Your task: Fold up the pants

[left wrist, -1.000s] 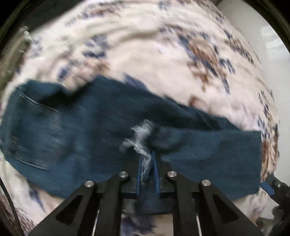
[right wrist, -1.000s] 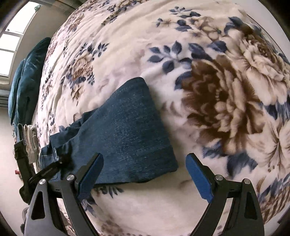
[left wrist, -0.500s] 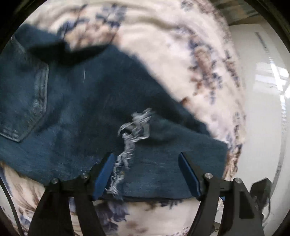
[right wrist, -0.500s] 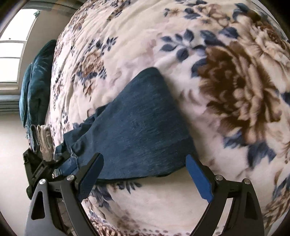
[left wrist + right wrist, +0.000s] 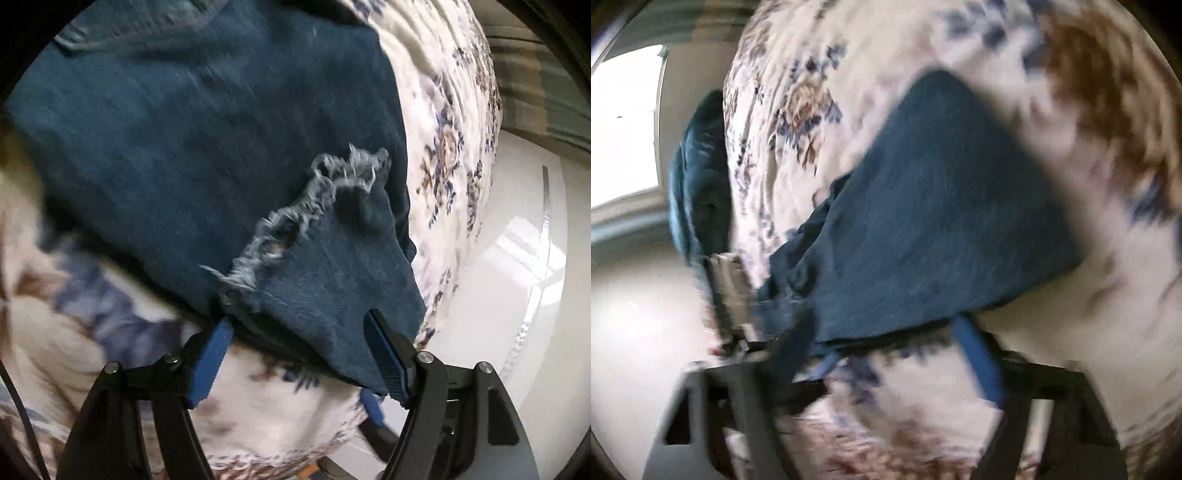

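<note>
Denim jeans (image 5: 207, 147), soft, fairly heavy, cover centre frame on the bed (image 5: 454, 122). Left tongs (image 5: 299, 354) and right tongs (image 5: 886, 354) both spread apart, unclamped. Best hold judged: doubled lower edge.

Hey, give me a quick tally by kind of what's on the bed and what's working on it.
Dark blue denim pants with a frayed tear: 1
Cream floral blanket: 1
Black grippers with blue pads: 2, the left gripper and the right gripper
Total: 4
</note>
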